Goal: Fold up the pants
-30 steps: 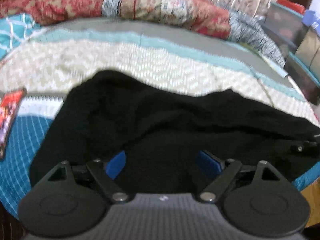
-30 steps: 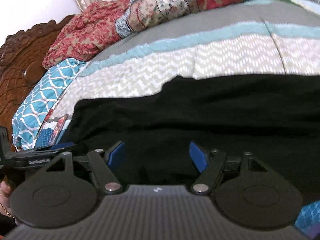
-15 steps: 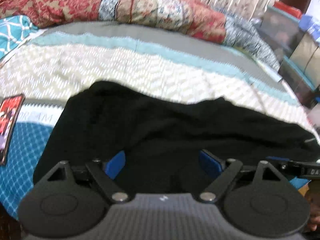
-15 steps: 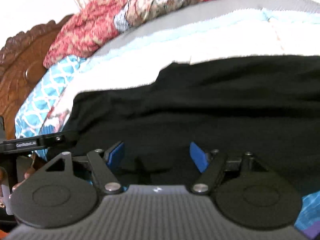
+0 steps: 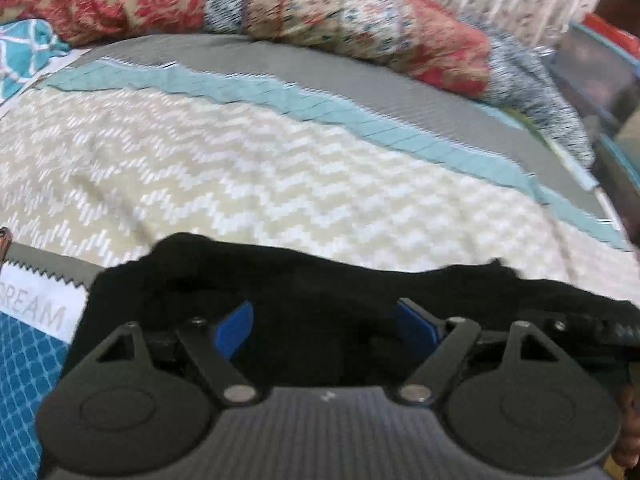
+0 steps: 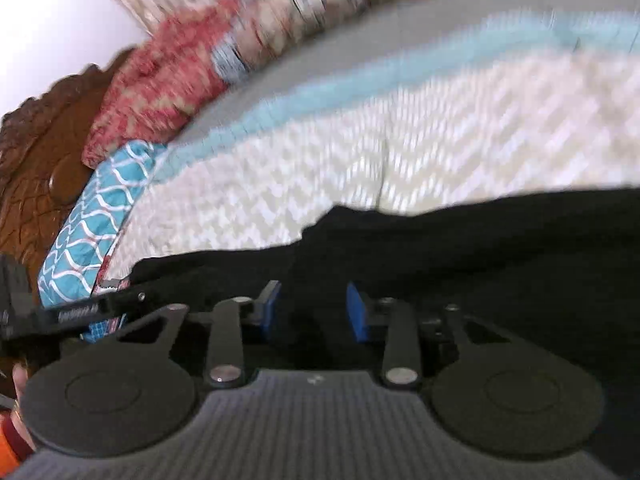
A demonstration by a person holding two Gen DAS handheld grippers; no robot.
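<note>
The bed's cream chevron-woven cover (image 5: 248, 176) carries the black soft-fabric pants (image 6: 480, 248), bunched along its near edge. I'm in the grasping step. My right gripper (image 6: 314, 312) is closing its fingers on the cloth between them. My left gripper (image 5: 324, 330), fingers wide, is also closing. Next I lift both edges together.

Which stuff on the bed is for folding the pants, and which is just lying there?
For the job:
black pants
left gripper, closing
right gripper, closing

Just lying about:
red patterned quilt
teal pillow
bedspread
</note>
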